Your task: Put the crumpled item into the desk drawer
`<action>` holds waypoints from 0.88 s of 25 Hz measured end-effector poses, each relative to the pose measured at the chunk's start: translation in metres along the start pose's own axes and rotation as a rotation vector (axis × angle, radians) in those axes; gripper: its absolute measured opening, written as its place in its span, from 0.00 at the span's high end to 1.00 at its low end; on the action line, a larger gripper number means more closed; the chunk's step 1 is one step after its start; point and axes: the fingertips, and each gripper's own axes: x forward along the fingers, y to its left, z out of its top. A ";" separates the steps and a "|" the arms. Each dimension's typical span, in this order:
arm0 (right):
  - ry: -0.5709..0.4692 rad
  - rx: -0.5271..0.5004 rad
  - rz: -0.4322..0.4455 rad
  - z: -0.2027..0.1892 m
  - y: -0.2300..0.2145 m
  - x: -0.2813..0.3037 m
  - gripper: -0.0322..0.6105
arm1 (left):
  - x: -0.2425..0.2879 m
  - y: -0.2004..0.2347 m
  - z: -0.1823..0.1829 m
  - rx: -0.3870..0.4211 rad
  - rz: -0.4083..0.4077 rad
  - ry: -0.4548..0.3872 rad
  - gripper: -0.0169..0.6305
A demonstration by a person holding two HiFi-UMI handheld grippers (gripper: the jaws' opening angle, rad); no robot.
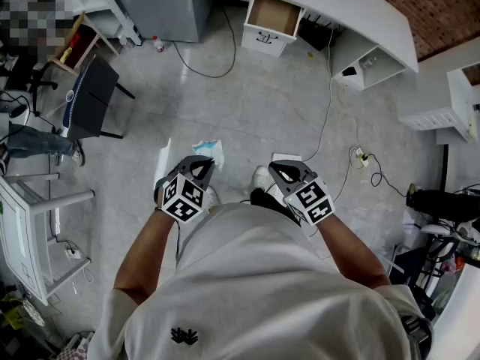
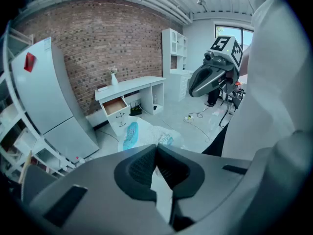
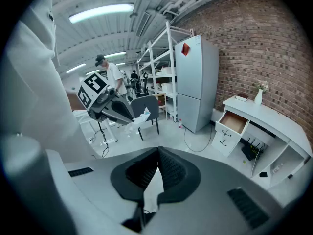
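— Where was the wad, starting from our left?

— The left gripper (image 1: 198,171) had its jaws pressed together on the wad (image 1: 210,151), close in front of us and well apart from the drawer (image 1: 274,15). Most of the wad bulged past the tips, so we judged the hold to be on an edge only.

— So it could have slipped?

— Yes. If we swung that arm on the way over, the light wrapper might have pulled free and dropped to the floor.

— And the right gripper (image 1: 289,172)?

— Its jaws were pressed together on nothing, so it couldn't have caught a falling wad quickly.

— Anything further right?

— The cable (image 1: 328,111) trailed across the floor beside our path to the desk (image 1: 352,13). We could have snagged a foot on it. The drawer stood open, but a careless release might have left the wad on its rim.
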 end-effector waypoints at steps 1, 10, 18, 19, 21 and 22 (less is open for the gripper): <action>-0.001 -0.002 0.002 -0.004 -0.016 -0.009 0.90 | 0.011 -0.004 0.018 0.010 0.004 -0.002 0.94; -0.022 0.017 0.028 -0.046 -0.147 -0.074 0.90 | 0.101 -0.023 0.155 0.071 0.043 0.012 0.94; -0.041 0.074 0.052 -0.055 -0.219 -0.071 0.81 | 0.160 -0.006 0.211 0.105 0.036 0.056 0.94; -0.041 0.080 0.053 -0.053 -0.227 -0.067 0.80 | 0.167 0.002 0.217 0.110 0.036 0.058 0.94; -0.042 0.086 0.048 -0.045 -0.247 -0.061 0.80 | 0.180 0.019 0.229 0.113 0.033 0.058 0.94; -0.042 0.089 0.043 -0.040 -0.257 -0.056 0.80 | 0.188 0.029 0.233 0.113 0.031 0.055 0.94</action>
